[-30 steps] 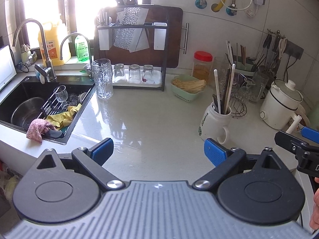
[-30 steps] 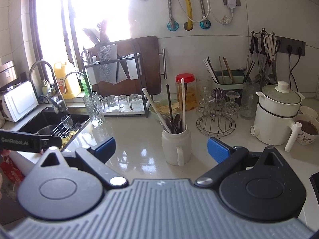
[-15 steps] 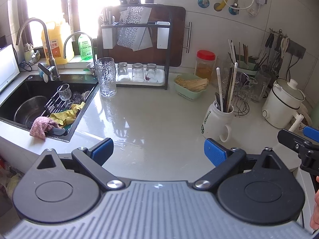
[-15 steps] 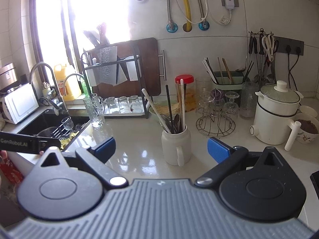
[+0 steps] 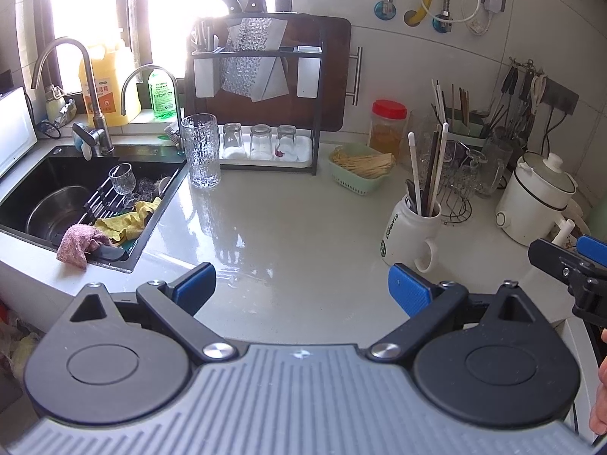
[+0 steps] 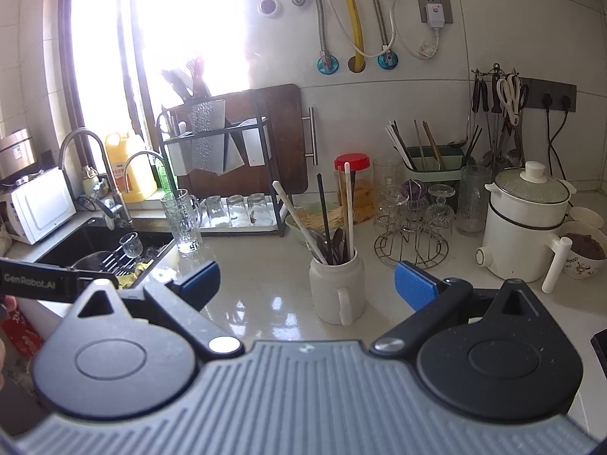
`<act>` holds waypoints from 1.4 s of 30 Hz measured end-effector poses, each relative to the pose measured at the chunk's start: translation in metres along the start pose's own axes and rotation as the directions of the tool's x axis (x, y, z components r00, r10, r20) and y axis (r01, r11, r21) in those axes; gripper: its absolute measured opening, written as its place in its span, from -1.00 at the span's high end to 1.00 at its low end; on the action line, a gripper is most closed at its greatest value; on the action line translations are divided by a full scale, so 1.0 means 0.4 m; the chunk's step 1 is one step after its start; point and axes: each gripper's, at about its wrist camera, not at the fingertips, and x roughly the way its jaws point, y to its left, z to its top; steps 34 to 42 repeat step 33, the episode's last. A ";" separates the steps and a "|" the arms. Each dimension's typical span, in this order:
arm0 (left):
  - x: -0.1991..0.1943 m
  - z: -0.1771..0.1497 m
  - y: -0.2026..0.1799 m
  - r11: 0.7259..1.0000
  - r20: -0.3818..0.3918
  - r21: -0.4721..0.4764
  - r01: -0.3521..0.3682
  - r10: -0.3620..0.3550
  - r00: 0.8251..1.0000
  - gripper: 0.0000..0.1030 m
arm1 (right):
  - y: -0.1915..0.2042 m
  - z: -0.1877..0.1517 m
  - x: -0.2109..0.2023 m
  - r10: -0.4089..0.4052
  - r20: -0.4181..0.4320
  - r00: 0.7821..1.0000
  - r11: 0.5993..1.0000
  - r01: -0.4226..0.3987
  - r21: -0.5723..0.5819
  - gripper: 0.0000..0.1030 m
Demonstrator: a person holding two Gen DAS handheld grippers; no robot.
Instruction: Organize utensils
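**Inspector A:** White ceramic mug with a side handle stands on the pale glossy desk, toward its right end and forward of the back edge. It holds the mixed upright utensils: white and dark chopsticks and some dark spoon handles, leaning slightly apart.

**Inspector B:** State of the tools?

**Inspector A:** Right hand-held gripper is released, blue pads wide apart, nothing between them. Left hand-held gripper likewise released and empty, over bare desk near the front edge.

**Inspector B:** Which is nearer the mug?

**Inspector A:** The right one, in my judgement. The mug sits straight ahead of it, centred in the gap between the pads, handle turned toward the camera. From the left hand-held gripper it lies ahead and off to the right.

**Inspector B:** Axis of the utensils?

**Inspector A:** Near vertical, tips above the rim. I judge a grasp must come from the side or above onto one shaft; the crowding risks dragging a neighbour out.
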 end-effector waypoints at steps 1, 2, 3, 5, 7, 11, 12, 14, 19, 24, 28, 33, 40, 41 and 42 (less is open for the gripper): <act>-0.002 0.000 0.000 1.000 0.002 -0.002 0.003 -0.003 1.000 -0.93 | 0.000 0.000 -0.001 -0.001 0.002 1.000 1.000 0.001 0.000 -0.94; -0.005 -0.001 -0.001 1.000 0.004 -0.001 0.004 -0.004 1.000 -0.93 | -0.001 0.000 -0.002 -0.001 0.004 1.000 1.000 0.001 0.001 -0.94; -0.006 -0.003 -0.001 1.000 0.006 0.000 0.001 -0.001 1.000 -0.93 | -0.001 0.000 -0.002 0.000 0.004 1.000 1.000 0.000 0.003 -0.94; -0.007 -0.005 0.000 1.000 0.007 -0.002 0.004 -0.004 1.000 -0.93 | -0.001 0.000 -0.003 -0.001 0.004 1.000 1.000 0.001 0.000 -0.94; -0.007 -0.006 0.001 1.000 0.003 -0.002 0.012 -0.012 1.000 -0.93 | 0.000 0.000 -0.005 0.000 0.005 1.000 1.000 0.000 -0.002 -0.94; -0.009 -0.004 0.005 1.000 0.000 -0.004 0.013 -0.013 1.000 -0.93 | 0.007 0.001 -0.008 0.008 0.004 1.000 1.000 -0.008 -0.010 -0.94; -0.009 -0.003 0.005 1.000 -0.001 -0.004 0.013 -0.013 1.000 -0.93 | 0.008 0.001 -0.009 0.006 0.004 1.000 1.000 -0.006 -0.012 -0.94; -0.007 -0.002 0.005 1.000 -0.004 -0.002 0.013 -0.013 1.000 -0.93 | 0.007 0.001 -0.008 0.004 0.001 1.000 1.000 -0.004 -0.009 -0.94; -0.004 -0.001 0.003 1.000 -0.008 0.002 0.023 -0.023 1.000 -0.93 | 0.003 -0.004 -0.007 -0.006 -0.005 1.000 1.000 0.006 0.007 -0.94; 0.000 -0.003 -0.001 1.000 -0.020 0.004 0.022 -0.022 1.000 -0.93 | 0.004 -0.005 -0.009 -0.006 -0.004 1.000 1.000 0.006 0.009 -0.94; 0.004 -0.003 -0.003 1.000 -0.025 0.002 0.024 -0.024 0.999 -0.93 | 0.003 -0.007 -0.006 -0.005 -0.009 1.000 1.000 0.005 0.009 -0.94; 0.005 -0.001 -0.004 1.000 -0.029 0.010 0.020 -0.020 0.999 -0.93 | 0.000 -0.008 -0.002 -0.002 -0.012 1.000 1.000 0.002 0.016 -0.94; 0.005 -0.001 -0.004 1.000 -0.029 0.010 0.020 -0.020 0.999 -0.93 | 0.000 -0.008 -0.002 -0.002 -0.012 1.000 1.000 0.002 0.016 -0.94; 0.005 -0.001 -0.004 1.000 -0.029 0.010 0.020 -0.020 0.999 -0.93 | 0.000 -0.008 -0.002 -0.002 -0.012 1.000 1.000 0.002 0.016 -0.94; 0.005 -0.001 -0.004 1.000 -0.029 0.010 0.020 -0.020 0.999 -0.93 | 0.000 -0.008 -0.002 -0.002 -0.012 1.000 1.000 0.002 0.016 -0.94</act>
